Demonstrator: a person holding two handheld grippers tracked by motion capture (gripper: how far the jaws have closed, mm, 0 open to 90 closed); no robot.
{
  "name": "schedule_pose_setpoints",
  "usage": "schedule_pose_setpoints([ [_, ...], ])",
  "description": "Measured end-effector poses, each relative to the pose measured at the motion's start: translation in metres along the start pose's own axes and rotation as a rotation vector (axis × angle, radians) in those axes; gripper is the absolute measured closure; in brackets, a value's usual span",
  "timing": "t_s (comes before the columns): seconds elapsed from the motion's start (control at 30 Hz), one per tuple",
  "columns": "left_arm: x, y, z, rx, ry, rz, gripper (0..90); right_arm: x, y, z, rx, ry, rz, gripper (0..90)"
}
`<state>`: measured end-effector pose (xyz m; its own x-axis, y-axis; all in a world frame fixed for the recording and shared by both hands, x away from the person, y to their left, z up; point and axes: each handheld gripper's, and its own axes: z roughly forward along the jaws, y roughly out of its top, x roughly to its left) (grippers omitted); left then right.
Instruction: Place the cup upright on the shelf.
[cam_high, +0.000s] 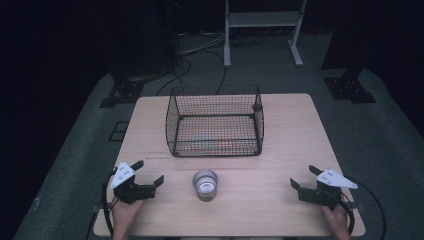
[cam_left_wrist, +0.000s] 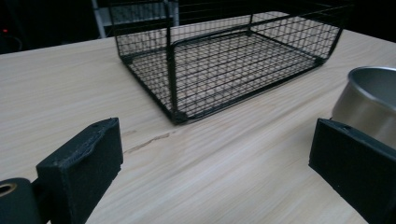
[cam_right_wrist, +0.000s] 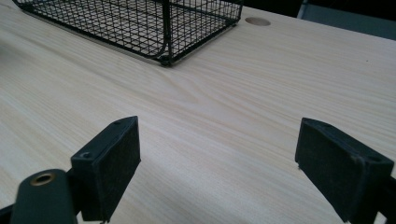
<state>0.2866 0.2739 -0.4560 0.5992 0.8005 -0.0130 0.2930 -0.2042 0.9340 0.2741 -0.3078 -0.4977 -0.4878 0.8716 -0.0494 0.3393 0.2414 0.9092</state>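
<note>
Tabletop of pale wood (cam_high: 280, 150), seen from above, with a dark floor around it. A small metal cup (cam_high: 205, 184) stands upright near the front edge, about midway between the two sides. Behind the cup, well apart from it, sits a black wire basket (cam_high: 215, 122) with an open top and mesh walls; nothing is visible inside it.

A person's hands enter from the bottom edge, each holding a two-jaw gripper. The left gripper (cam_high: 149, 173) rests low over the table to the left of the cup, near it but not touching. Its jaws stand wide apart with nothing between them. The right gripper (cam_high: 303, 177) sits far over at the right side of the table, well apart from the cup. Its jaws are also spread wide and hold nothing. A black cable trails from each gripper toward the table's front edge.

In the left gripper view, the two black jaws rise from the bottom corners, bare wood between them. The cup (cam_left_wrist: 371, 102) shows at the right edge, just behind the right-hand jaw, and the basket (cam_left_wrist: 224, 60) fills the upper part.

In the right gripper view, the jaws frame bare wood, with a corner of the basket (cam_right_wrist: 140, 23) at the top left and a small round hole (cam_right_wrist: 257, 21) in the tabletop beyond it.
</note>
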Motion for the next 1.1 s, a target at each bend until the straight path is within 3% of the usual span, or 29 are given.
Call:
schedule_pose_setpoints([
  [0.2, -0.005, 0.007, 0.005, -0.009, -0.039, 0.014, 1.8, 0.001, 0.0, 0.0, 0.001, 0.0, -0.009, 13.4],
  [0.63, -0.015, 0.016, 0.015, 0.022, -0.118, 0.046, 1.8, 0.0, 0.0, 0.0, 0.002, 0.003, -0.008, 13.4],
  [1.1, -0.029, 0.033, 0.02, 0.0, -0.179, 0.096, 1.4, 0.0, 0.0, 0.0, 0.003, 0.006, -0.006, 13.4],
])
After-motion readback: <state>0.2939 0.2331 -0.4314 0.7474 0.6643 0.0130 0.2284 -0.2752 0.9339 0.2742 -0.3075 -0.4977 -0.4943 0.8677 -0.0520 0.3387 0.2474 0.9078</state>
